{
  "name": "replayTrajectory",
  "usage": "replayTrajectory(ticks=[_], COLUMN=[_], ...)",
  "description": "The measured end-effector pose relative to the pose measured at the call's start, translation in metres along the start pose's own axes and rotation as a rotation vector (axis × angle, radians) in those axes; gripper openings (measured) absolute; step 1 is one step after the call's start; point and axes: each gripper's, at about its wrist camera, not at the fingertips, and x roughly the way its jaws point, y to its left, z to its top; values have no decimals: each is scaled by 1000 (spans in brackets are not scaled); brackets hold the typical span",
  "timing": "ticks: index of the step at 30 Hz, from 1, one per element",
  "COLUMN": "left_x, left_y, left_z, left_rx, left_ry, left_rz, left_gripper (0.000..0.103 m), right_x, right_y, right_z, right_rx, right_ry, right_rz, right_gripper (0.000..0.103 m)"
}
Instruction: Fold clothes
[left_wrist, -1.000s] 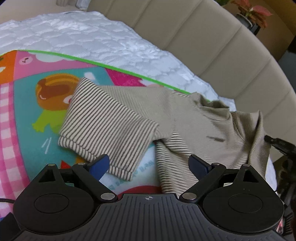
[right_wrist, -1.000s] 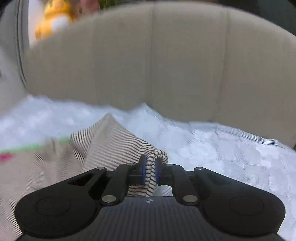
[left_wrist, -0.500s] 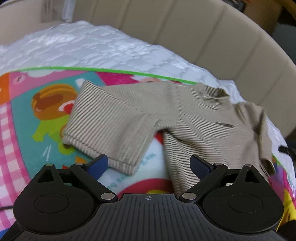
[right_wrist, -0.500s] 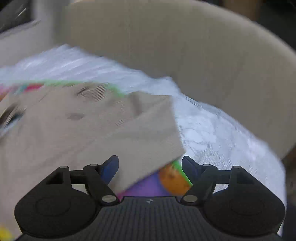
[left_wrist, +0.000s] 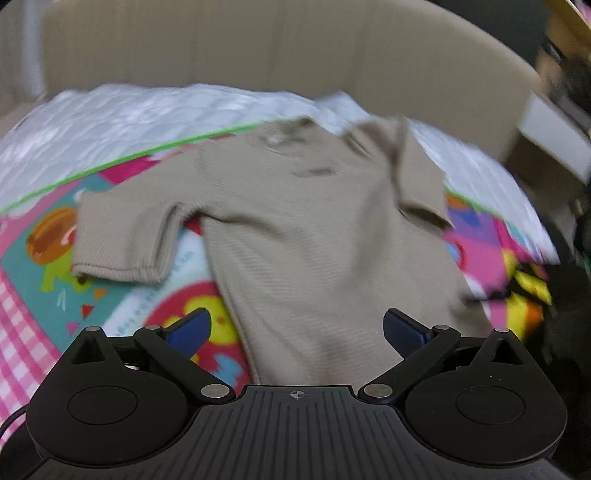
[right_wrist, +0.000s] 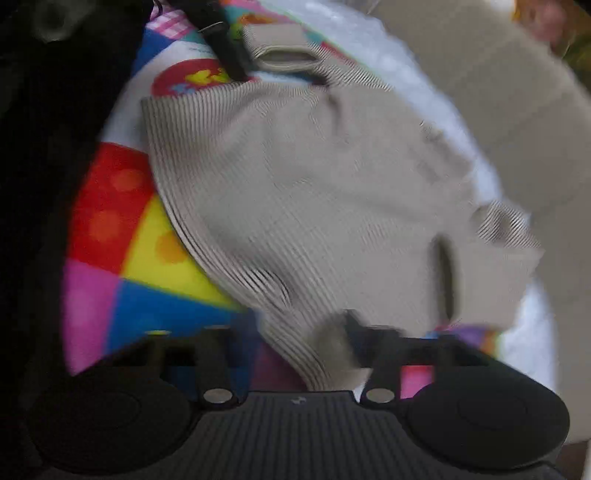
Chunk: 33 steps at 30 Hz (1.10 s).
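A beige, finely striped short-sleeved top (left_wrist: 314, 236) lies spread flat on a colourful cartoon play mat (left_wrist: 44, 266). My left gripper (left_wrist: 295, 328) is open and empty, above the top's lower body, its blue fingertips (left_wrist: 188, 328) wide apart. The right wrist view is blurred: the top (right_wrist: 314, 206) fills the middle, and my right gripper (right_wrist: 295, 354) is open near its hem, holding nothing. The top's left sleeve (left_wrist: 125, 240) lies out to the side; the right sleeve (right_wrist: 491, 273) is partly folded.
A white quilted mattress (left_wrist: 110, 122) lies under the mat, with a beige padded headboard (left_wrist: 295, 48) curving behind it. A dark shape (right_wrist: 44, 147) fills the left of the right wrist view. A black strap (right_wrist: 221, 40) crosses the mat there.
My right gripper has let go of the sleeve it pinched and swung down to the top's hem. The top now lies flat. My left gripper has moved right over the body.
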Motion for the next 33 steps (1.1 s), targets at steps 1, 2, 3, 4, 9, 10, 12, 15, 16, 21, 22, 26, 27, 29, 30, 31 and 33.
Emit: replayTrajectory(ticks=[1, 2, 3, 4, 9, 10, 12, 15, 16, 21, 22, 26, 27, 29, 30, 31, 33], left_x=[-3, -5, -6, -5, 25, 26, 19, 13, 13, 7, 6, 1, 0, 6, 12, 19, 27], left_y=[-7, -13, -19, -23, -25, -24, -23, -19, -18, -19, -20, -29, -32, -38, -40, -42, -41], left_z=[-4, -9, -13, -16, -17, -17, -17, -14, -12, -9, -9, -11, -12, -13, -14, -14, -15], left_rx=[40, 78, 109, 134, 160, 150, 141, 121, 115, 125, 131, 185, 204, 238, 255, 269, 263], left_ry=[11, 20, 28, 34, 127, 143, 133, 109, 101, 85, 83, 104, 114, 136, 152, 172, 193], left_rz=[-7, -13, -15, -10, 108, 79, 18, 17, 32, 6, -7, -66, -81, -63, -39, -17, -9], left_gripper=[103, 103, 103, 103, 103, 103, 103, 103, 103, 103, 103, 103, 103, 103, 103, 103, 103], right_x=[-6, -13, -23, -32, -51, -56, -56, -39, -31, 1, 2, -19, -26, -40, -47, -52, -58], right_y=[-11, -24, -43, -62, -115, -112, -92, -50, -36, 7, 9, -35, -49, -78, -92, -102, -95], right_z=[4, 7, 10, 11, 10, 5, -2, -7, -8, -5, -3, 17, 19, 23, 25, 26, 22], right_rx=[43, 98, 171, 237, 380, 359, 267, 92, 57, -115, -137, 26, 72, 165, 212, 238, 195], right_ry=[-33, -67, -102, -130, -148, -136, -107, -36, -10, 56, 47, -71, -90, -128, -147, -156, -143], right_rz=[-39, -78, -109, -125, -94, -38, 45, 105, 121, 122, 96, -34, -38, -44, -47, -26, 45], right_gripper=[14, 3, 3, 3, 5, 6, 31, 39, 39, 24, 10, 0, 0, 0, 0, 0, 7])
